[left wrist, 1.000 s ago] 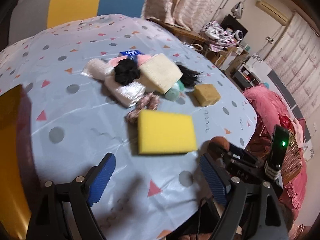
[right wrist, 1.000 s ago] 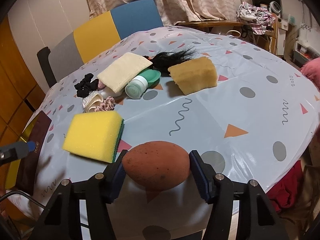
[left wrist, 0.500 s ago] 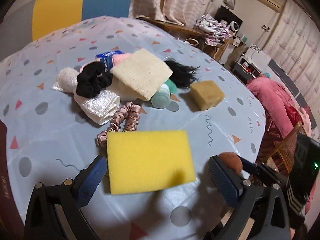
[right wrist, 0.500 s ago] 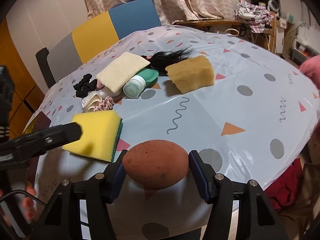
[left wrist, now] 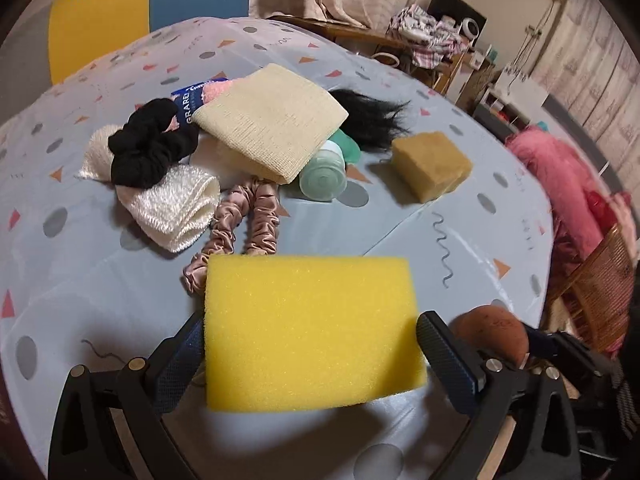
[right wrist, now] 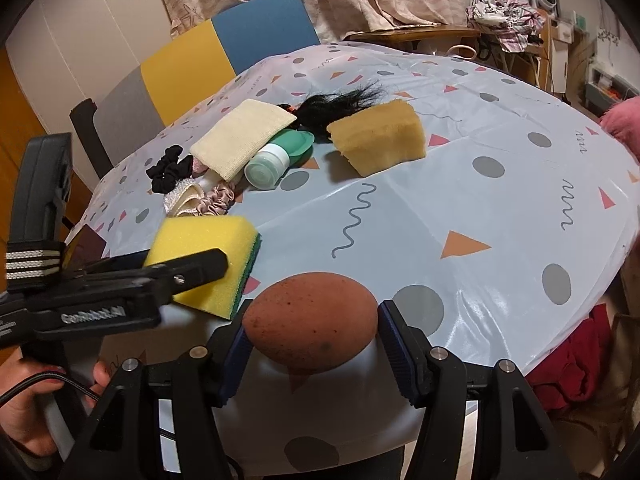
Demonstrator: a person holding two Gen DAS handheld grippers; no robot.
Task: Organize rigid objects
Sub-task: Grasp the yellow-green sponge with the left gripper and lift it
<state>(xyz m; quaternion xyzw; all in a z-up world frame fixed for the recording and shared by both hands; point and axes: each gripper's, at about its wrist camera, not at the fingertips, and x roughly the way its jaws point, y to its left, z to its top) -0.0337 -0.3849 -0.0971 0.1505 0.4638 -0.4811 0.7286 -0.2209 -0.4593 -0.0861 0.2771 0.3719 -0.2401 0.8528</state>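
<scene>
Since a second ago the left gripper (left wrist: 308,356) has been brought in over the yellow rectangular foam sponge with a green scouring layer (left wrist: 310,332), which then lay well ahead of its fingers and is now framed between them. Its jaws have just been opening and are spread about as wide as they go; the blue-padded fingers (left wrist: 448,364) stand either side of the sponge. A narrow gap is seen on the right side, while the left pad is partly hidden behind the sponge edge, so contact there cannot be told. No squeeze of the foam is visible. The sponge lies flat on the pale blue tablecloth with grey dots and coloured triangles (left wrist: 400,232), at the near edge of the table.

The right gripper (right wrist: 312,338) is unchanged: its jaws are part-way closed and clamped on a brown egg-shaped makeup sponge (right wrist: 310,330), held clear above the cloth, a pad pressed against each end.

From the right wrist view the left gripper's black finger (right wrist: 188,268) is seen laid across the near side of the yellow sponge (right wrist: 208,240), with a person's hand (right wrist: 24,412) on its handle.

Farther back on the cloth lie a tan block sponge (left wrist: 432,164), a mint-green capped bottle (left wrist: 324,174) on its side, a folded cream cloth (left wrist: 268,120), a pink satin scrunchie (left wrist: 244,224) and a black scrunchie (left wrist: 150,146).
</scene>
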